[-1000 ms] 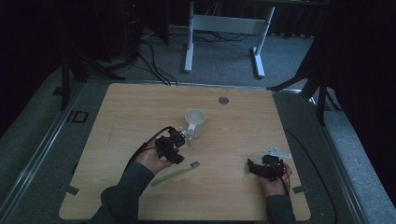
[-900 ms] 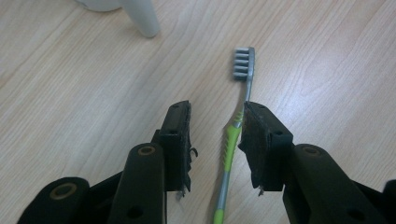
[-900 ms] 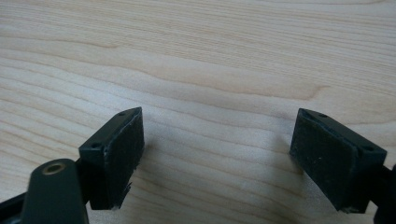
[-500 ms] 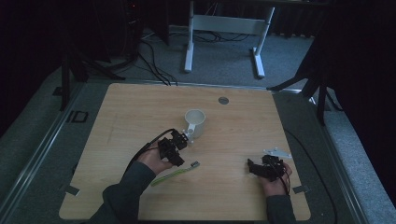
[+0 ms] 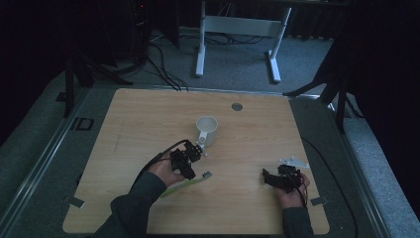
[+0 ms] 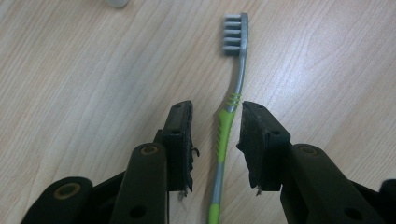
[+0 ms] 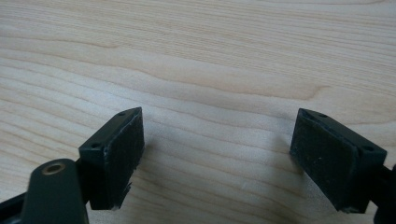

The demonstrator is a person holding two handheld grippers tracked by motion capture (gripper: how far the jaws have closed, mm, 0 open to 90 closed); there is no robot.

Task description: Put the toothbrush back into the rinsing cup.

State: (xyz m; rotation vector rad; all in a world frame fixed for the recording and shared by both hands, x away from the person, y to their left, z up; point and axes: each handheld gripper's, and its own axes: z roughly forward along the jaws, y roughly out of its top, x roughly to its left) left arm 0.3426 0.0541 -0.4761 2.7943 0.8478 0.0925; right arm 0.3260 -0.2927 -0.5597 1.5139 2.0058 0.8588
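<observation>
A toothbrush with a grey head and a green-and-grey handle lies flat on the wooden table. My left gripper stands over its handle with one jaw on each side. The jaws are open, and a narrow gap shows between each pad and the handle. In the high view the left gripper sits just below a white mug, with the toothbrush running out beneath it. My right gripper rests near the table's front right, and its jaws stand wide open over bare wood.
The mug stands upright near the table's middle, a short way beyond the left gripper. A round grey grommet is set in the far side of the tabletop. A white desk frame and cables stand on the floor beyond the table.
The left gripper has edged slightly toward the near side, over the toothbrush handle. The right hand has stayed still.
</observation>
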